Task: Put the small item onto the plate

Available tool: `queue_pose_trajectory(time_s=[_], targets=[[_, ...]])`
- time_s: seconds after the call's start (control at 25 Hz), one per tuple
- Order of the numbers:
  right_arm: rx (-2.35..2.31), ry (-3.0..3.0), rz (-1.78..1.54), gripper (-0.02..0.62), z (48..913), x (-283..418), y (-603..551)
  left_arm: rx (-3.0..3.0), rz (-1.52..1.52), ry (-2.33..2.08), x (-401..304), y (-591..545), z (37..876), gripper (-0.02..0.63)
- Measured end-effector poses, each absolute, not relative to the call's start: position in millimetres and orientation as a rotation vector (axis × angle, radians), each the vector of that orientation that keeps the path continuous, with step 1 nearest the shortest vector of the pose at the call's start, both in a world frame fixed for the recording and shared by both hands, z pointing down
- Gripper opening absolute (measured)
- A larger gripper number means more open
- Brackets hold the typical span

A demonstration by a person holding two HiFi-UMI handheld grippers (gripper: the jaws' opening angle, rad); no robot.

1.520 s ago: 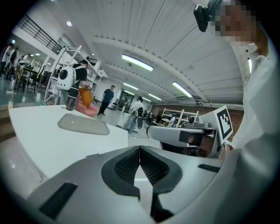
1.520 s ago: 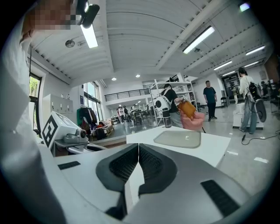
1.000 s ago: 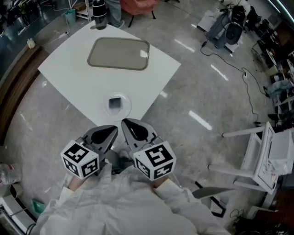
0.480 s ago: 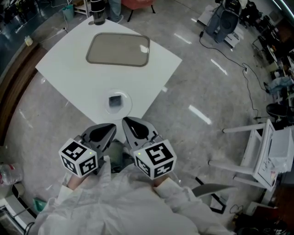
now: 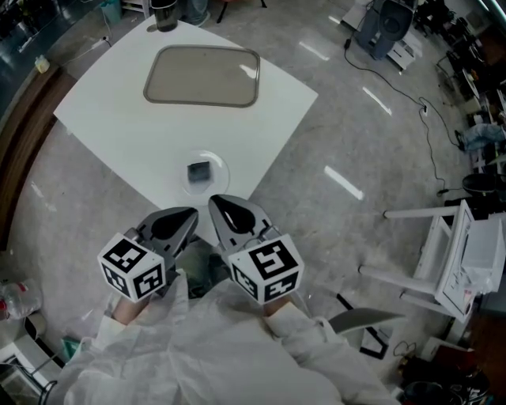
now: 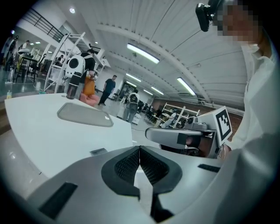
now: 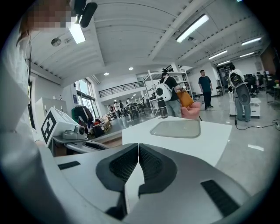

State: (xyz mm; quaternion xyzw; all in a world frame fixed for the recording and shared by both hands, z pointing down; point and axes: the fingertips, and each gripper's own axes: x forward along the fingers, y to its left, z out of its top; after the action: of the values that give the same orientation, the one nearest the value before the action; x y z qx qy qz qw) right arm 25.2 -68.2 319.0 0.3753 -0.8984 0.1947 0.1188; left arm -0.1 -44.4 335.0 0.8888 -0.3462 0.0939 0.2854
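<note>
Left tongs [image 5: 188,218]: clenched, pads meeting tip to tip, nothing between them. They're held low in front of the person, short of the desk's [image 5: 118,119] near corner and over the floor [image 5: 340,142]. A dark cup [image 5: 164,14] stands at the desk's far corner, partly cut off by the frame edge. The small item [image 5: 198,171], a dark square piece, is already on the plate [image 5: 222,169], roughly at its centre. The plate sits close to the desk's near corner, just ahead of both tongs' tips and not touched by either. A grey tray [image 5: 202,76] lies on the far half of the desk, well apart from the plate; it looks empty. Right tongs [image 5: 214,202]: also clenched and empty, just beside the left ones, tips just short of the desk edge and pointing at the plate. Further right, a cable [image 5: 428,155] runs across the floor, and a white rack [image 5: 443,261] stands by the frame edge.
</note>
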Motion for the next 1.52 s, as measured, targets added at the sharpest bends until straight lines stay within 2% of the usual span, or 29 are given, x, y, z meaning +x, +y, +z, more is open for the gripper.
queue_pose_trajectory(time_s=[1.52], targets=[[1.125,-2.426,0.819,0.015,401,30,-95,2.205,0.385,-0.862,-24,-78,421,0.009]])
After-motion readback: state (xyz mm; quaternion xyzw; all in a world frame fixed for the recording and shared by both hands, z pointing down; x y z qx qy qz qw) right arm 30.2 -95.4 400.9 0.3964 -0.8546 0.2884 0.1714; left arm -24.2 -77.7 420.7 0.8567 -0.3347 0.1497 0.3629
